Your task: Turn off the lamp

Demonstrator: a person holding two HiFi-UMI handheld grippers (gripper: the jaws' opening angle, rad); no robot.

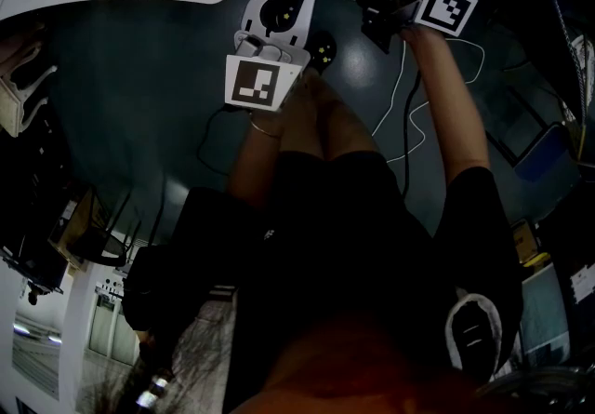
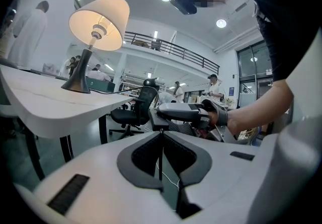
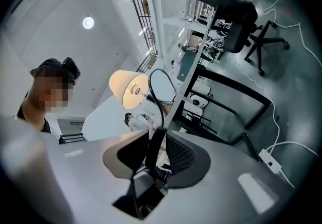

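The lamp's black cord loops down into the right gripper. Its jaws are closed on a black switch block that sits on that cord, a ribbed pad against each side of it. The left gripper has its jaws pressed together with nothing between them. It is held off the bench, apart from its rounded front edge.

In the left gripper view the right gripper hangs in open air past the bench's corner, with the person's forearm behind it. The lamp stands lit on the bench top, well back from that edge. Its cream shade is tilted above a dark cone foot, and the cord trails from the foot along the top toward the corner.

Bare dark floor lies under and beside the bench. White cables and a power strip lie across it near the bench's black legs. A black office chair stands just beyond the corner, near the right gripper's side of the gap. People stand well off in the bright hall behind.
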